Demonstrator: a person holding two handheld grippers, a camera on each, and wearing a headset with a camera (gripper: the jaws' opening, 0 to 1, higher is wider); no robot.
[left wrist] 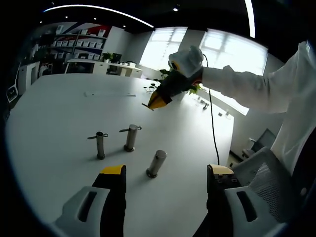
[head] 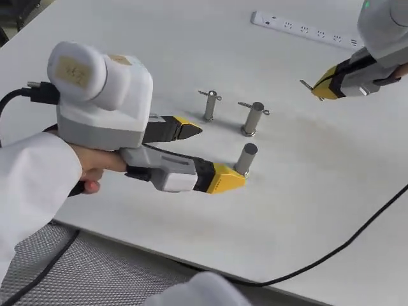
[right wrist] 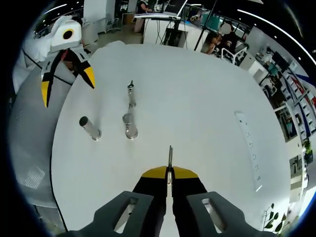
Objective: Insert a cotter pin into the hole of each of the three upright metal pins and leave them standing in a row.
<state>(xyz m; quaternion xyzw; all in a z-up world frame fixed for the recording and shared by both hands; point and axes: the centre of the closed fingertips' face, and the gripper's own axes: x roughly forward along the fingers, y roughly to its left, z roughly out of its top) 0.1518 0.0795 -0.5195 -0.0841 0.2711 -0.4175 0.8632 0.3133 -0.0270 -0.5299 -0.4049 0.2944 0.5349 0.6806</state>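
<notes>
Three upright metal pins stand on a white surface (head: 306, 191), with a person working over them with a hand-held tool in each hand. The bare metal pin (head: 246, 159) is the one nearest the person, and its top carries nothing. Just behind it is a second metal pin (head: 253, 118) with a fitted cotter pin (head: 245, 104) through its top. Behind and to the left of the bare metal pin is a third metal pin (head: 210, 105), pinned the same way.

The left tool (head: 210, 155) hovers just beside the bare metal pin. Its jaws are wide apart and empty, and its lower yellow tip is near the pin's base. In the left gripper view, that pin sits just ahead of the gap between the jaws.

The right tool (head: 322, 86) is held well apart from the bare metal pin, up and to its right. Its jaws are pressed together on a loose cotter pin (head: 306, 83), which pokes out past the tips.

Two pins look finished, so the last insertion seems to be in hand. The next move likely calls for steadying the bare metal pin with the left tool. The right tool would then line the loose cotter pin up with the hole and slide it through without tipping the row.

A white power strip (head: 306, 29) lies far behind the bare metal pin. A tan label (head: 73, 70) on the left tool's housing shows no legible writing, and no brand can be read anywhere.
</notes>
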